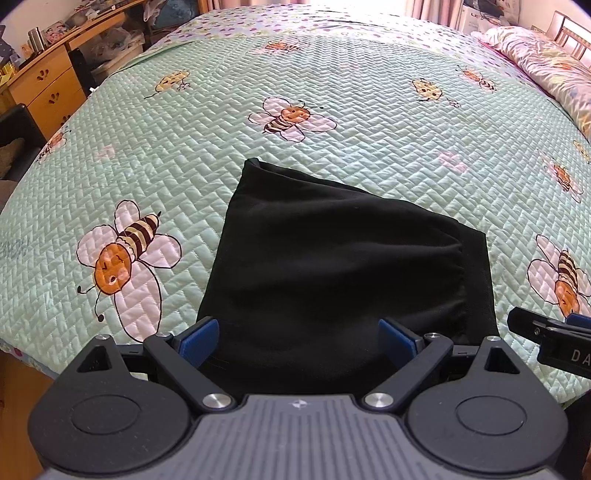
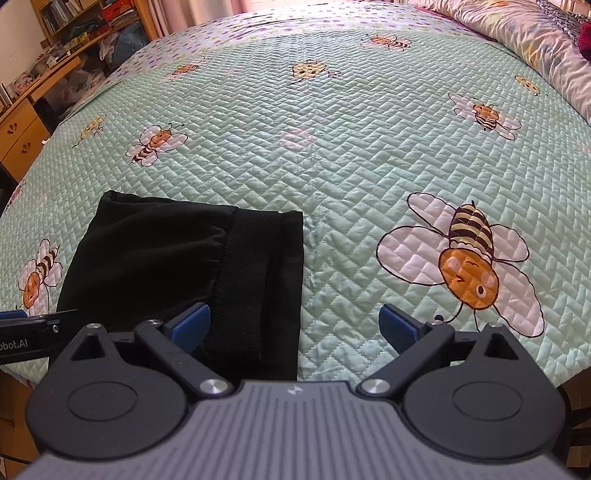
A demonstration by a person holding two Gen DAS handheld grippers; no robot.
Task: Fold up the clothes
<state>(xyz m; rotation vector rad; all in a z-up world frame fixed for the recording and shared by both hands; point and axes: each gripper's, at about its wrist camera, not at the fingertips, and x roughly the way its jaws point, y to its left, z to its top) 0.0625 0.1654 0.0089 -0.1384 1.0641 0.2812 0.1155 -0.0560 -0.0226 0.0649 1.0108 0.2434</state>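
A black garment (image 1: 332, 266) lies folded into a compact block near the front edge of the bed, its elastic waistband along the right side (image 2: 251, 266). My left gripper (image 1: 297, 341) stands open over the near edge of the garment, blue pads on either side with nothing pinched. My right gripper (image 2: 295, 326) is open too, its left pad (image 2: 190, 325) over the garment's waistband side and its right pad over bare quilt. In the left wrist view the right gripper (image 1: 550, 332) shows at the right edge.
The bed wears a pale green quilted cover (image 1: 332, 92) printed with bees. A rumpled floral duvet (image 1: 546, 55) lies at the far right. A wooden desk with drawers (image 1: 44, 85) and cluttered shelves (image 2: 74, 22) stand left of the bed.
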